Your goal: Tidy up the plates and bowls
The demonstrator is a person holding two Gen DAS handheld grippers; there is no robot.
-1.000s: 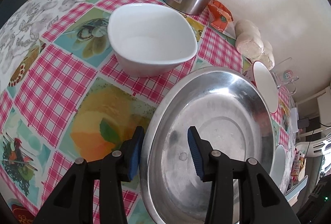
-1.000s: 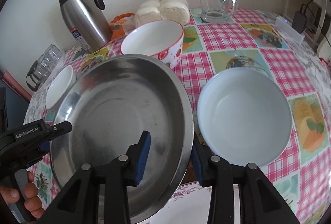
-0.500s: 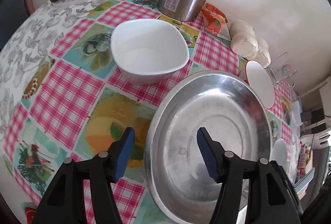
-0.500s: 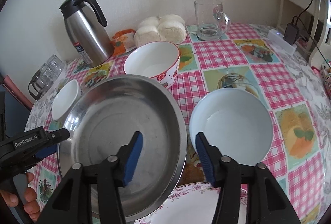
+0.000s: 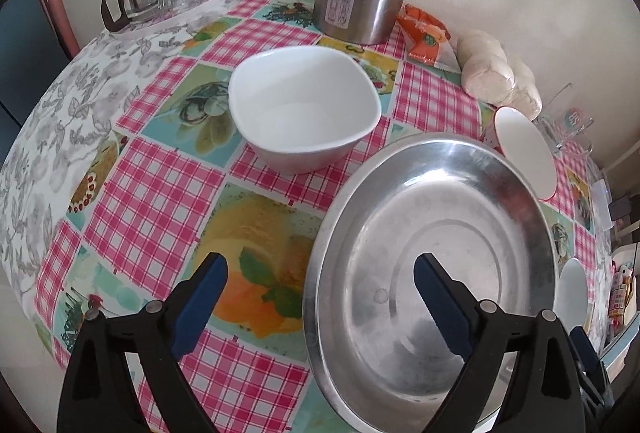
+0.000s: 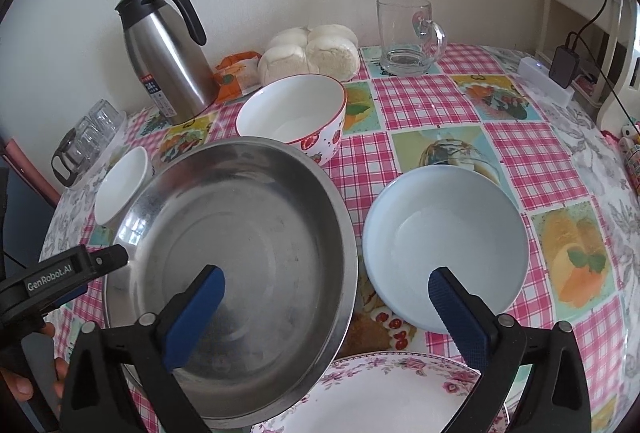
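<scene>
Blue-padded fingers of both grippers stand wide apart, gripping nothing; earlier frames show them narrower, so the jaws have just been opening. The left gripper [image 5: 320,297] straddles the near left rim of the steel pan [image 5: 432,273], one finger over the tablecloth and the other over the pan's floor, with clear space either side of the rim. The right gripper [image 6: 326,299] does the same at the opposite edge: its left finger hangs above the pan's inside, its right finger above the pale blue bowl [image 6: 444,249], and the pan's right rim runs up between them untouched. So the pan looks released and resting on the table [image 5: 160,185], its near edge lapping over the flowered plate [image 6: 380,393] at the bottom of the right view.

Outward from the left gripper, the white squarish bowl [image 5: 304,109] lies straight ahead beyond the pan's far-left rim, near it but apart, and nothing stands between. Outward from the right gripper, the pale blue bowl is just beside the pan's right edge and directly under one finger, so the right hand is the nearer one for it. The red-rimmed bowl [image 6: 296,113] sits behind the pan, its base hidden by the far rim; whether they touch cannot be told. My judgement: the next pick turns on which bowl goes first, each hand having one close ahead.
</scene>
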